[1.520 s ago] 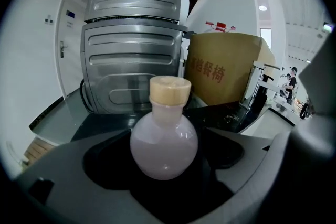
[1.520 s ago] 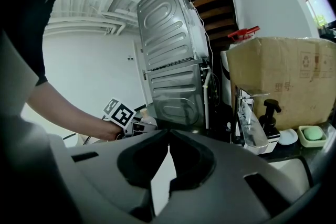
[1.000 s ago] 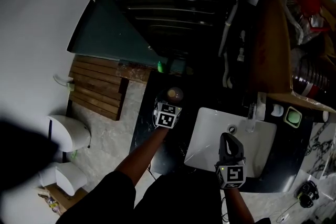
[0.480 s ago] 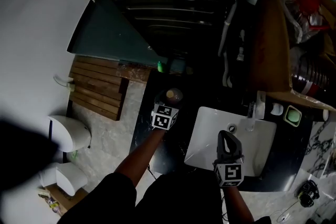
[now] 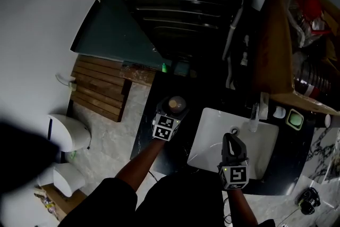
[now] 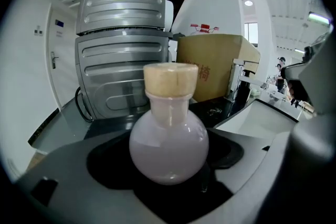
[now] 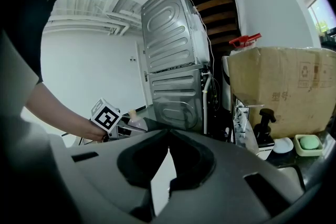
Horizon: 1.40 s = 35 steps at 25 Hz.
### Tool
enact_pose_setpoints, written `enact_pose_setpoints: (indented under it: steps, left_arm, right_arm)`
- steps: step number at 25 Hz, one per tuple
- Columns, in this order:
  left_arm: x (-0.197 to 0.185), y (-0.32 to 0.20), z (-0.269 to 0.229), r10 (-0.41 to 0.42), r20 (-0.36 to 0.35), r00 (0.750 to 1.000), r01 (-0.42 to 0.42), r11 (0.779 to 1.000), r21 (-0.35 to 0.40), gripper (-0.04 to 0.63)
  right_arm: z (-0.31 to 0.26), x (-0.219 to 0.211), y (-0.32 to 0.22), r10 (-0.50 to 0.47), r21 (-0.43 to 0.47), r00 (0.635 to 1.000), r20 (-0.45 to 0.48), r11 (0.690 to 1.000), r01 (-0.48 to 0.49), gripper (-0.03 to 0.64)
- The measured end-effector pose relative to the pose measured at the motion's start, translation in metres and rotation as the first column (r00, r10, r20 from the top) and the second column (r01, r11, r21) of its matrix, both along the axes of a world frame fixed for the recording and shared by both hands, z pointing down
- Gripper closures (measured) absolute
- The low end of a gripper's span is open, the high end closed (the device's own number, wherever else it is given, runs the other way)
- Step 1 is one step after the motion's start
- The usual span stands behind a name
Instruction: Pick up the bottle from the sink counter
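Black counter (image 5: 183, 138) by white sink (image 5: 212, 130). Left gripper (image 5: 172, 110) fingers hold round bottle (image 6: 168, 136). Right gripper (image 5: 232, 141) hangs over sink, fingers closed, empty.

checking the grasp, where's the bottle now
The round pale pink bottle with a tan stopper sits in the left claw, left of the white sink in the head view.

The dark table (image 5: 204, 94) carries a white sink basin (image 5: 212, 138) set into it, with a faucet (image 5: 254, 114) at the basin's far rim. Just beside the faucet stand a black pump bottle (image 7: 264, 131), a small white dish (image 5: 279, 112) and a green soap dish (image 5: 295, 118).
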<state>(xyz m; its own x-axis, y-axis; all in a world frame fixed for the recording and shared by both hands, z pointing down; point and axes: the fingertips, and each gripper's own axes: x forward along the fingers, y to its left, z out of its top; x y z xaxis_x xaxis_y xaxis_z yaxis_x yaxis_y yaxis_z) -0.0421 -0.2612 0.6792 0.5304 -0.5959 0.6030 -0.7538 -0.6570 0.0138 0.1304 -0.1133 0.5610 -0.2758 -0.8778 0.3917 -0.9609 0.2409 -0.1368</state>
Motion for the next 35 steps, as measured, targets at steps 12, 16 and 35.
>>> enact_pose_setpoints:
  steps: [12, 16, 35]
  left_arm:
    - [0.001, 0.034, -0.067, 0.007, -0.119, 0.993, 0.0, 0.998, 0.065, 0.199]
    - [-0.003, 0.048, -0.08, 0.008, -0.132, 0.991, 0.002, 0.997, 0.08, 0.199]
    - [-0.031, 0.07, -0.153, -0.037, -0.238, 0.971, 0.077, 0.984, 0.163, 0.199]
  right_arm:
    - [-0.028, -0.015, 0.006, 0.009, 0.055, 1.0, 0.022, 0.998, -0.01, 0.577]
    - [-0.034, -0.015, 0.01, 0.028, 0.069, 0.999, 0.02, 0.997, -0.029, 0.577]
    - [-0.075, -0.049, 0.006, 0.041, 0.131, 0.999, 0.013, 0.99, -0.043, 0.577]
